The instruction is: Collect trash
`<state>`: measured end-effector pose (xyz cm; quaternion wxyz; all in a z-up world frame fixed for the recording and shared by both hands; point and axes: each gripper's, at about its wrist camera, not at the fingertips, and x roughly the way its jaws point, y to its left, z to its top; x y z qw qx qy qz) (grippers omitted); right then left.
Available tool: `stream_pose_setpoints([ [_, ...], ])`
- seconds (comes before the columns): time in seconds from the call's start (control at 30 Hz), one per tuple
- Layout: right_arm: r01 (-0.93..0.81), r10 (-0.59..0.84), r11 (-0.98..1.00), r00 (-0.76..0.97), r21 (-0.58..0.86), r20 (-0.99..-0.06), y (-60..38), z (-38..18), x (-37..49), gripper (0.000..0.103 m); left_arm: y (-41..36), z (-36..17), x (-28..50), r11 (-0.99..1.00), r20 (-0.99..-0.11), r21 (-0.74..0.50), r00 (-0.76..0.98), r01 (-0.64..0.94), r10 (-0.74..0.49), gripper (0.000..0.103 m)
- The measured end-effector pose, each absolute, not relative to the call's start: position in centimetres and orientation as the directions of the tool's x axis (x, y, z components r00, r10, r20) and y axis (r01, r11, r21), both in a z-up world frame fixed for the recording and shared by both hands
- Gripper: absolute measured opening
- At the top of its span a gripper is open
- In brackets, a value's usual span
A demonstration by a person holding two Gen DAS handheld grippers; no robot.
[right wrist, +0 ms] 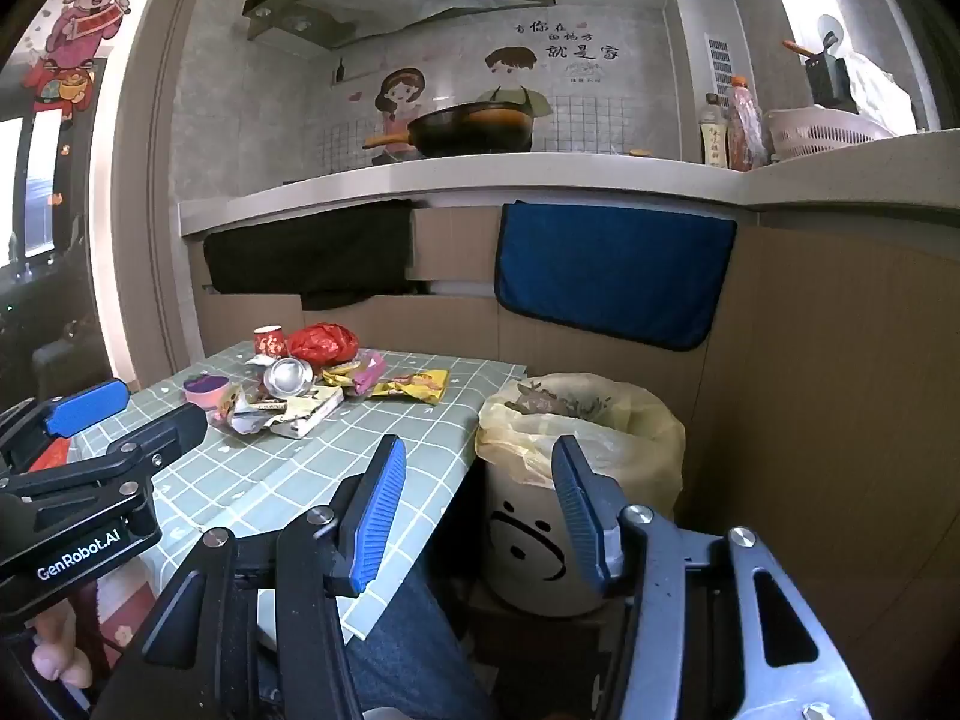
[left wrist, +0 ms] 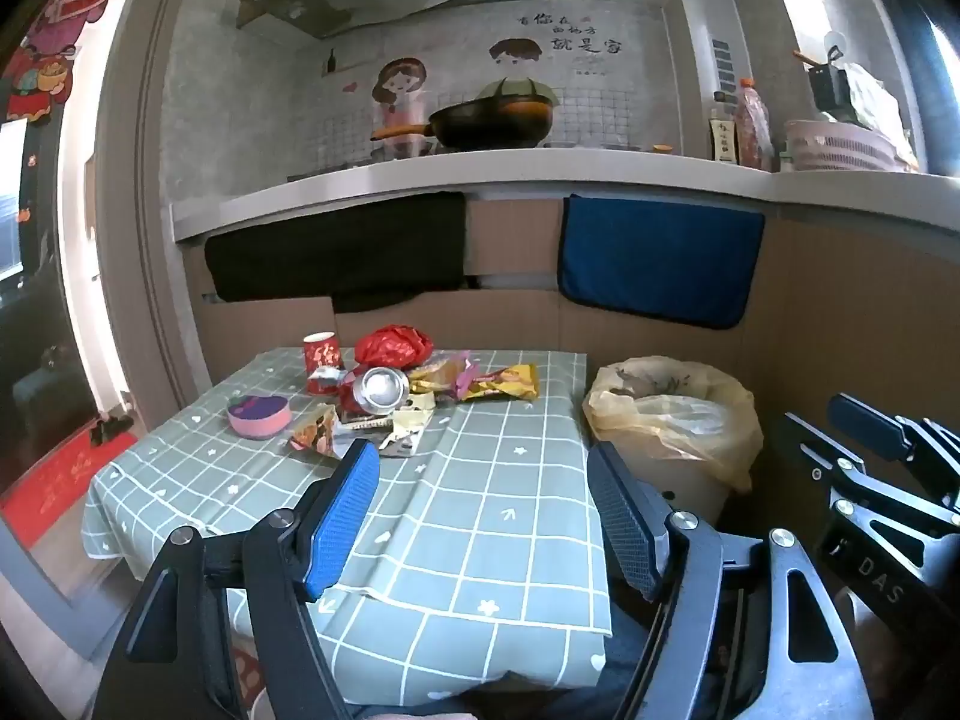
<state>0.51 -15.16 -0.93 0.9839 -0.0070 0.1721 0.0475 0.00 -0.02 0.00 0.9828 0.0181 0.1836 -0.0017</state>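
A small table under a green checked cloth [left wrist: 480,510] fills the middle of the left wrist view, and the trash sits bunched at its far end, in the centre-left of the frame. To the right of the table, just beside its edge, stands the bin [right wrist: 540,540], lined with a yellowish bag [right wrist: 600,426] and showing a drawn face on its front; in the right wrist view it sits at centre, framed between that gripper's fingers but well beyond them.

The left gripper [left wrist: 486,516] hangs over the near half of the cloth, jaws spread wide with nothing between them; the trash lies ahead of it, above its left fingertip in the frame. The right gripper [right wrist: 477,510] is likewise released and empty, its jaws parted less widely.

Within the heap: a crumpled red bag [left wrist: 393,345] at the back, a yellow snack wrapper [left wrist: 501,383] at the right edge, a crushed can [left wrist: 375,389] in the middle showing its silver end, a red paper cup [left wrist: 321,351] at the back left, a round pink tub [left wrist: 259,415] at the left, and torn paper scraps [left wrist: 408,423] nearest the left gripper.
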Motion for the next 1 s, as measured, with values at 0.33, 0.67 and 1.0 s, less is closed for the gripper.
stream_pose_setpoints([
  [0.33, -0.095, 0.09, 0.995, 0.934, 0.001, -0.345, -15.24, -1.0, 0.54, 0.049, -0.08, -0.05, 0.09, 0.999, -0.363, 0.033, 0.932, 0.011, 0.002, 0.072],
  [0.67, -0.095, 0.089, 0.995, 0.935, 0.0, -0.343, -15.17, -1.03, 0.57, 0.049, -0.01, 0.0, 0.0, 0.999, -0.361, 0.03, 0.933, 0.011, 0.001, 0.072],
  [1.0, -0.096, 0.09, 0.995, 0.935, -0.002, -0.344, -15.11, -1.01, 0.59, 0.049, 0.04, 0.06, -0.18, 0.999, -0.362, 0.032, 0.932, 0.011, 0.001, 0.072],
])
